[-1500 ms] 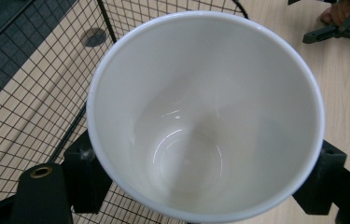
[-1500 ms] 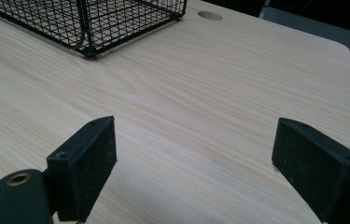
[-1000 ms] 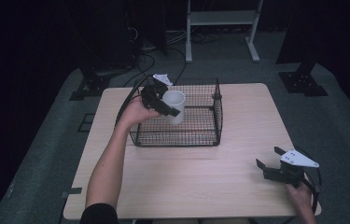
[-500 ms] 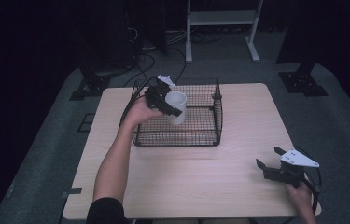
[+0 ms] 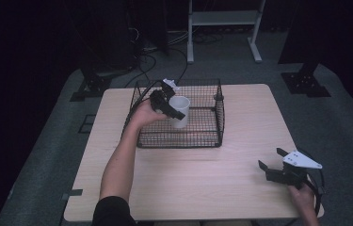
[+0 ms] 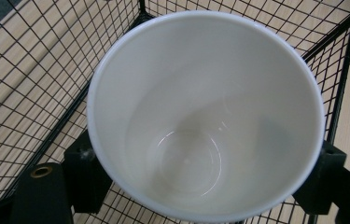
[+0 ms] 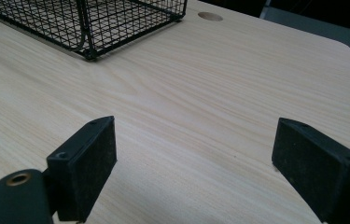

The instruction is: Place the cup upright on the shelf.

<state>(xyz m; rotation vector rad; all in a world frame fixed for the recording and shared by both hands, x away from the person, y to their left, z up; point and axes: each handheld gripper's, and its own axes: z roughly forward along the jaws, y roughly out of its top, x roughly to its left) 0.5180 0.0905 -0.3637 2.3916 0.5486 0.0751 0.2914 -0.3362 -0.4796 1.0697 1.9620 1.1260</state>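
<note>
Gripping a white cup (image 5: pixel 179 111) between its jaws, the left gripper (image 5: pixel 170 107) now hangs inside the wire basket (image 5: pixel 219 123), having carried the cup inward and lower from the basket's rear left corner over the last second. Along its jaws, the cup's empty interior faces up, with mesh and table (image 5: pixel 240 188) beneath it. That suggests the cup is about to be set down in the basket. Well apart, the right gripper (image 5: pixel 273 168) stays wide and empty above bare wood.
</note>
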